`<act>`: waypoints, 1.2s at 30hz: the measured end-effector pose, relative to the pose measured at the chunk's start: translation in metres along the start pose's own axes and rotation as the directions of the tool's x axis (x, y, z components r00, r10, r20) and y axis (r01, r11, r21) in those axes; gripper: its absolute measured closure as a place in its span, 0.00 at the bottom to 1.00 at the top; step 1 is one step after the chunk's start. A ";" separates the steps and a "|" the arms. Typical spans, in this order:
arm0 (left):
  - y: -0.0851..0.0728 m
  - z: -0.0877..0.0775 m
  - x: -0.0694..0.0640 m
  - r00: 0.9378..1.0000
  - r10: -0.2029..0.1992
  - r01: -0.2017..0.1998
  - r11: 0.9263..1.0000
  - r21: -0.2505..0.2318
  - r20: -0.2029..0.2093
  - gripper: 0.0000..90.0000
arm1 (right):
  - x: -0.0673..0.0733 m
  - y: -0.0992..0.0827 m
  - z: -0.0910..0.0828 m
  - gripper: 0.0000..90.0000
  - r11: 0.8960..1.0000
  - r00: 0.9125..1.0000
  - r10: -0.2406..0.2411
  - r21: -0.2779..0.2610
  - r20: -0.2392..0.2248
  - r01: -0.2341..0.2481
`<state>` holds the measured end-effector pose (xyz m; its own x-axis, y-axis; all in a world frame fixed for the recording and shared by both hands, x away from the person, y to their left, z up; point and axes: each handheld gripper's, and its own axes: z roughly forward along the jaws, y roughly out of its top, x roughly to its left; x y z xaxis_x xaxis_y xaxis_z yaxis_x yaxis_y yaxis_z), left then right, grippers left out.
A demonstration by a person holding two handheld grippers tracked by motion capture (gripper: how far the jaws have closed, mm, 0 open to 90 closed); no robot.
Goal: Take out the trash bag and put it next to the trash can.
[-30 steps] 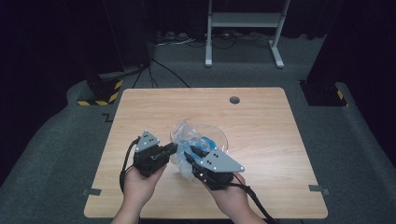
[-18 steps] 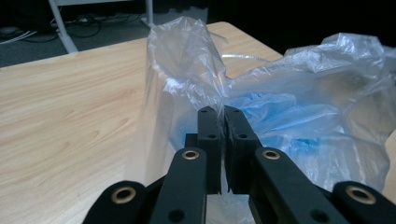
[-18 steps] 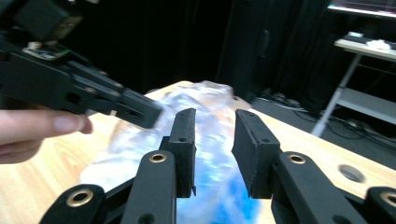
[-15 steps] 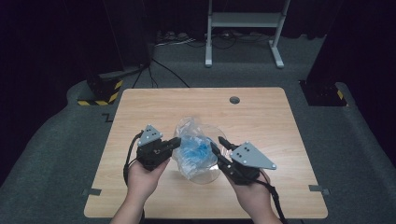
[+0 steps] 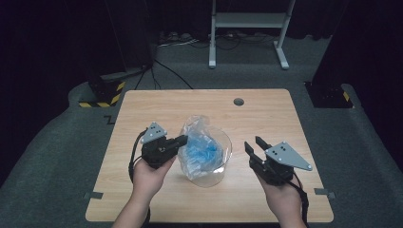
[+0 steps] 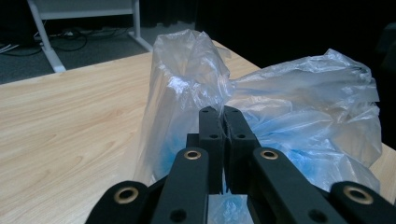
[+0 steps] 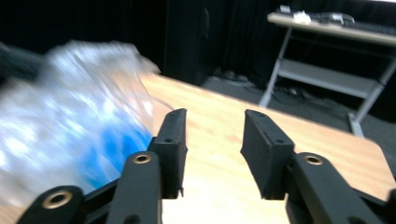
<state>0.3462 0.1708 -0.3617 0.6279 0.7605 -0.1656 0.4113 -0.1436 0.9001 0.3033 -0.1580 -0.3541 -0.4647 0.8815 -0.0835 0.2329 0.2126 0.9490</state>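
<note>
A crumpled clear plastic bag [image 5: 202,142] with blue pieces inside stands in a clear round container [image 5: 209,178] at the middle of the wooden table [image 5: 266,118]. My left gripper [image 5: 183,139] reaches in from the left and is shut on the bag's film. In the left gripper view the jaws meet at the left gripper [image 6: 223,120] with a fold of the bag [image 6: 308,107] pinched between them. My right gripper [image 5: 254,144] sits to the right of the container, open and apart from it. In the right gripper view the right gripper [image 7: 212,140] holds nothing, and the bag [image 7: 70,116] is a blur at left.
A round cable hole [image 5: 238,101] lies near the table's far edge. Beyond the table stand a white-legged rack [image 5: 247,21], floor cables [image 5: 166,71] and a box with yellow-black stripes [image 5: 102,92]. Bare tabletop lies right of my right hand.
My right gripper has come off the bag, opened and moved to the right. The bag has settled upright in the container. The left gripper keeps its hold.
</note>
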 end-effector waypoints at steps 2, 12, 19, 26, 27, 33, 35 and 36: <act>0.000 0.000 0.000 1.000 0.010 -0.010 1.000 -0.013 0.007 0.97 | -0.011 -0.025 0.006 0.59 0.998 0.999 0.023 0.056 0.023 -0.024; 0.002 -0.002 -0.004 1.000 0.022 -0.021 0.998 -0.064 0.009 0.97 | -0.047 -0.109 0.046 0.35 0.970 0.996 0.075 0.227 0.057 -0.086; 0.008 -0.011 -0.010 0.999 0.042 -0.040 0.992 -0.122 0.014 0.98 | -0.043 -0.134 0.075 0.22 0.930 0.995 0.095 0.354 0.030 -0.099; 0.019 -0.029 -0.024 0.997 0.079 -0.074 0.976 -0.203 0.017 0.98 | -0.041 -0.144 0.083 0.22 0.905 0.995 0.099 0.414 0.016 -0.097; 0.020 -0.032 -0.025 0.996 0.088 -0.083 0.974 -0.213 0.015 0.98 | -0.041 -0.146 0.083 0.22 0.902 0.995 0.103 0.420 0.017 -0.101; 0.026 -0.046 -0.028 0.995 0.098 -0.094 0.958 -0.272 0.000 0.98 | -0.046 -0.151 0.087 0.20 0.890 0.988 0.130 0.429 0.083 -0.153; 0.027 -0.049 -0.026 0.996 0.092 -0.089 0.955 -0.283 -0.001 0.98 | -0.046 -0.151 0.087 0.20 0.891 0.988 0.128 0.427 0.087 -0.153; 0.027 -0.049 -0.026 0.996 0.092 -0.089 0.955 -0.283 -0.001 0.98 | -0.046 -0.151 0.087 0.20 0.891 0.988 0.128 0.427 0.087 -0.153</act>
<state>0.3082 0.1781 -0.3128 0.6624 0.7447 -0.0813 0.1496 -0.0252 0.9884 0.3643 -0.1940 -0.5197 -0.3552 0.9347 0.0123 0.6433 0.2349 0.7287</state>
